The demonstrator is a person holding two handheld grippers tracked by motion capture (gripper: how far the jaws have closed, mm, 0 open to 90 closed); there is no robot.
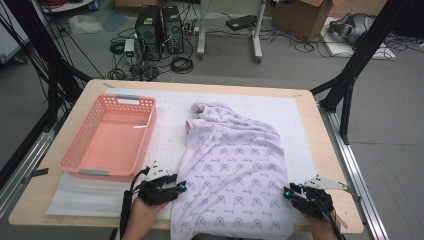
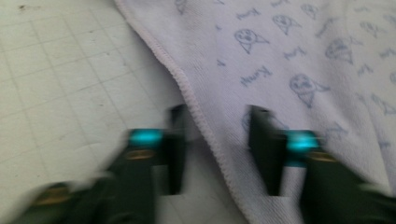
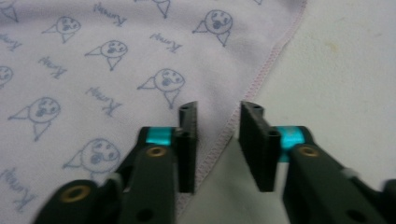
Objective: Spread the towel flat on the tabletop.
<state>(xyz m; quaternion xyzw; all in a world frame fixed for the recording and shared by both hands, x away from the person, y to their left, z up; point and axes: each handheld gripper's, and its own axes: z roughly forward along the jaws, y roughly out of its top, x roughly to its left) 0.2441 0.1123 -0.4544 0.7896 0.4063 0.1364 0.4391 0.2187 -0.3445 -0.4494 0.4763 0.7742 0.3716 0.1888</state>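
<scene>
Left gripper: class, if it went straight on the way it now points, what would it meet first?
Probably the lilac printed cloth: its stitched hem already runs between the left gripper jaws, which stand apart.

One cloth (image 1: 232,170), lilac with a repeated blue print, lay on the table (image 1: 320,150). One pink basket (image 1: 107,137) stood beside it. One white mat (image 1: 170,120) covered the tabletop. Two grippers were present: the left gripper (image 1: 181,187) and the right gripper (image 1: 287,192), one per hand. Each gripper carried two black jaws. On the floor beyond the table stood two computer towers (image 1: 160,30) and one cardboard box (image 1: 302,17).
</scene>
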